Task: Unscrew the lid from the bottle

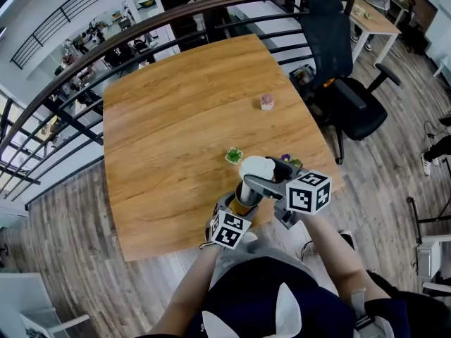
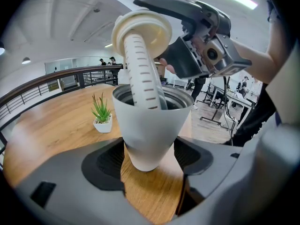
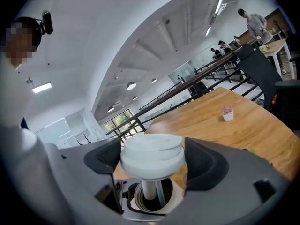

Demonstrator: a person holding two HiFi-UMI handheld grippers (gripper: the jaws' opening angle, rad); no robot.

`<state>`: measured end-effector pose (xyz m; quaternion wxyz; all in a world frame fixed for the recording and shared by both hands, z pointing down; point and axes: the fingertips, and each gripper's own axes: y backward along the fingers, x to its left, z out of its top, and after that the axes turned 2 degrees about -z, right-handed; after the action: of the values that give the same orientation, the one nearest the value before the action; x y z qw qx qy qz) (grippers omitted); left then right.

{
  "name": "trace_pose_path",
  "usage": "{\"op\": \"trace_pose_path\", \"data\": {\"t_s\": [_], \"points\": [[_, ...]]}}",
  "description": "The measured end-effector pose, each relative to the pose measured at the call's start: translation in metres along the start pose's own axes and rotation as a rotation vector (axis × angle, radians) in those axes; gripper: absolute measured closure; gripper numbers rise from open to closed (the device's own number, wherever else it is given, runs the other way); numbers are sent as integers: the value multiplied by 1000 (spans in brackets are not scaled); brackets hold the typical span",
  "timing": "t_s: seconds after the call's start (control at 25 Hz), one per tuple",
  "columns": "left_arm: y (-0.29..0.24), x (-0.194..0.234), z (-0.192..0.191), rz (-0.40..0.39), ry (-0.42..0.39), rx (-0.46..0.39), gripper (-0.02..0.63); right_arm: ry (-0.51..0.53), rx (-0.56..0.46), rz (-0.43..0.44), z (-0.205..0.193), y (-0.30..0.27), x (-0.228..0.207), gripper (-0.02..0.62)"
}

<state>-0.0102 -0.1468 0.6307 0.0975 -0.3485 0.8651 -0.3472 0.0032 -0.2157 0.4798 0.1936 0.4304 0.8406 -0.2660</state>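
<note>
Clamped in the left gripper (image 2: pixel 149 156): the bottle (image 2: pixel 150 125), a pale grey body tapering downward, gripped at its narrow lower end with both jaws pressed against its sides. Stands upright, mouth open and dark inside. Sits over the near edge of the table (image 1: pixel 176 118), close to the person; cannot tell whether resting on the wood or held just above it.

Closed on the lid (image 2: pixel 157 34): the right gripper (image 3: pixel 153 161), jaws snug against the lid's two sides, nothing else between them. Off the bottle and raised clear above its mouth, tilted toward the left in the left gripper view. Hanging from the lid's underside, a ribbed white stem (image 2: pixel 143 69), lower end dipping into the bottle's mouth. Seen from the right gripper view, lid on top, stem running straight down into the dark opening below.

Farther out on the table, a small green plant (image 1: pixel 233 155) in a white pot, just beyond the grippers, and a pink pot (image 1: pixel 266 101) well apart toward the far right. Beside the table's right edge, a black chair (image 1: pixel 349 97). Along the far side, a curved railing (image 1: pixel 141 30).
</note>
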Motion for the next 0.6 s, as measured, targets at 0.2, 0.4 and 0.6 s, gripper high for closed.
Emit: {"op": "trace_pose_path", "data": {"t_s": [0.2,0.4,0.6], "points": [[0,0,1,-5,0,-1,275,-77,-55,-17,17,6,-1,172],[-2,0,-2,-9,0,3,275,-215,-140,-48,32,12,-10,173],[-2,1,-1,-10,-2,3,275,-317,-220,-51,51,21,-16,175]]}}
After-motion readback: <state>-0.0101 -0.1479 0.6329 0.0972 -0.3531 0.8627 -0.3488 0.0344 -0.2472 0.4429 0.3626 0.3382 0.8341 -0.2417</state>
